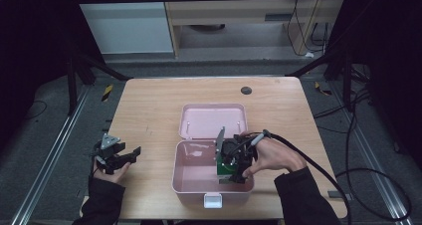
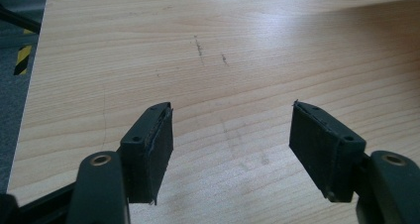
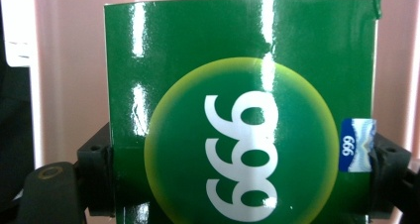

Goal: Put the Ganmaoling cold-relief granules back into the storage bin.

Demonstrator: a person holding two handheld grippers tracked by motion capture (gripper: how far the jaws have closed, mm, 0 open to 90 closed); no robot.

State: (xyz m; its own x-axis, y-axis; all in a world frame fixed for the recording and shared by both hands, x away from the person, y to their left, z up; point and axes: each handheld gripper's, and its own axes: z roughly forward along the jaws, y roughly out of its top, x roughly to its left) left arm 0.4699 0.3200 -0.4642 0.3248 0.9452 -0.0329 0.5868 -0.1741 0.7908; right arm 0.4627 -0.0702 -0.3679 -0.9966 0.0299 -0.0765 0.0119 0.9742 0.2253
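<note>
- The wooden table [image 1: 149, 105] carries everything; in the high view it runs pale and bare on the left side, with a small dark round disc [image 1: 246, 90] near its far edge.
- A pink box [image 1: 186, 182] sits near the table's front edge, towards the right, its lid [image 1: 211, 118] thrown back flat behind it and a white latch [image 1: 213, 200] on its front wall.
- The right gripper [image 1: 237, 169] points down into the open box, a hand on it from the right and a black cable trailing off to the right.
- The green carton [image 3: 237, 85] is clamped between that gripper's jaws, one pad on each side edge, inside the box over its right half.
- The right gripper view brings out what the high view cannot: a glossy green face with white digits in a yellow-rimmed circle, a small blue sticker [image 3: 356, 144] at the right edge, and pink wall behind.
- The left gripper [image 1: 124, 158] rests at the table's left edge, well apart from the box.
- The left gripper view shows its jaws standing wide apart over bare wood, with nothing between them.
</note>
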